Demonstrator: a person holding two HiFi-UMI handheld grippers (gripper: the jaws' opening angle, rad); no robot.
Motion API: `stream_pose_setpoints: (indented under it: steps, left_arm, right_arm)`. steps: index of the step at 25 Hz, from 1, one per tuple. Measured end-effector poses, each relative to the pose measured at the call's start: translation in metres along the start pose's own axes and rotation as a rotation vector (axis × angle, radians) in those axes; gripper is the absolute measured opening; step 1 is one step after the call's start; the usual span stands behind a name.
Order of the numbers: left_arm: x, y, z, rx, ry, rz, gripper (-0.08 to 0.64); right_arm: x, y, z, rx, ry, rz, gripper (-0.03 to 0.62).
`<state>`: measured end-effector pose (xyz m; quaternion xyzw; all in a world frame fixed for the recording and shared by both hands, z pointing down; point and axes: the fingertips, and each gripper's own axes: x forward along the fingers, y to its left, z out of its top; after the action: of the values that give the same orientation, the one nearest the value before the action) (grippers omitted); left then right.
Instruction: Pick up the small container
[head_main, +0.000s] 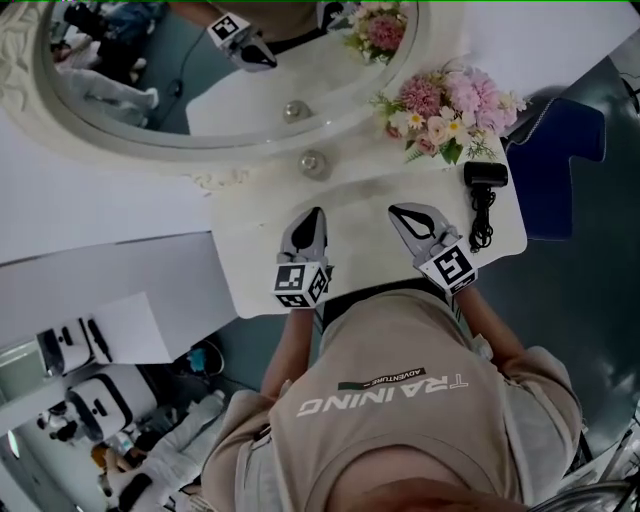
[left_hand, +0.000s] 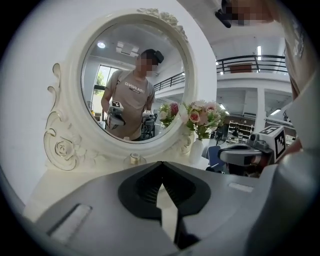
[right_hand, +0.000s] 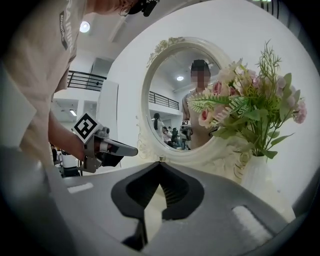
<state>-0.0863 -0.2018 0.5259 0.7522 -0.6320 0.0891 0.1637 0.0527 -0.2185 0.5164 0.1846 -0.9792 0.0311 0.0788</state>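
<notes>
Container placement shapes the approach: the small round clear container with a metallic cap (head_main: 314, 163) stands on the white tabletop (head_main: 250, 270), right against the base of the ornate white oval mirror (head_main: 30, 110), so it is probably reachable only from the front. The left hand-held gripper (head_main: 315, 214) and the right hand-held gripper (head_main: 398, 210) hover near it, tips aimed its way, jaws closed on nothing, seemingly poised before opening
</notes>
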Motion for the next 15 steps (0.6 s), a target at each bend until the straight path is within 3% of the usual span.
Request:
stream_pose_setpoints:
  steps: [6, 15]
  left_arm:
    - [0.003, 0.007, 0.001, 0.017, 0.002, 0.039, 0.017]
    - [0.003, 0.007, 0.002, 0.01, -0.026, -0.006, 0.017]
  right_arm:
    - [0.013, -0.002, -0.003, 0.028, 0.008, 0.026, 0.003]
    - [0.024, 0.014, 0.01, 0.005, 0.007, 0.002, 0.003]
